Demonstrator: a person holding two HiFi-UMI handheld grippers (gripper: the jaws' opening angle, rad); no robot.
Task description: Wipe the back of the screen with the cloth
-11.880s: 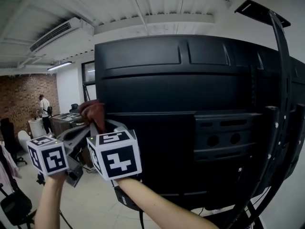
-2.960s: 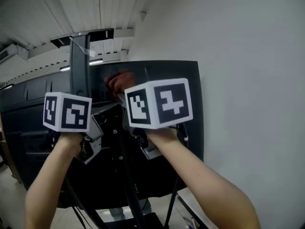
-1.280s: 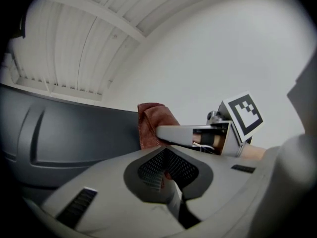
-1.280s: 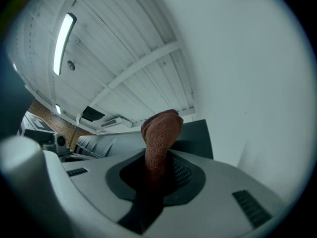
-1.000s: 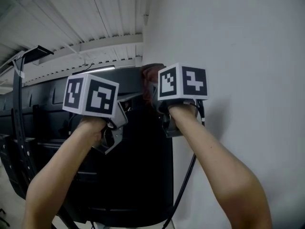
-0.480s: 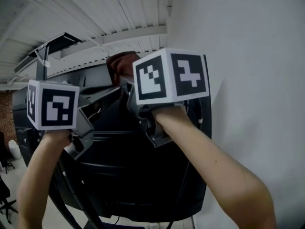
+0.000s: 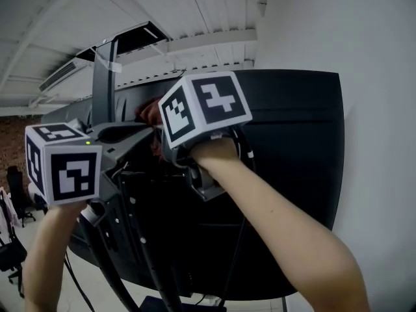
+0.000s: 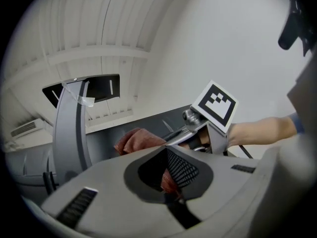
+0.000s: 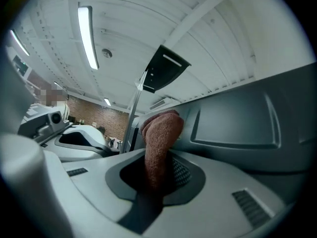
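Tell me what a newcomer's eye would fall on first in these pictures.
The big black back of the screen fills the middle of the head view, beside a white wall. Near its upper edge, the right gripper pinches a reddish-brown cloth.

Open-plan office.
Brick wall [image 9: 91,114] left of centre, ceiling strip light [image 9: 89,31] upper left, office chair [image 7: 18,190] lower left.
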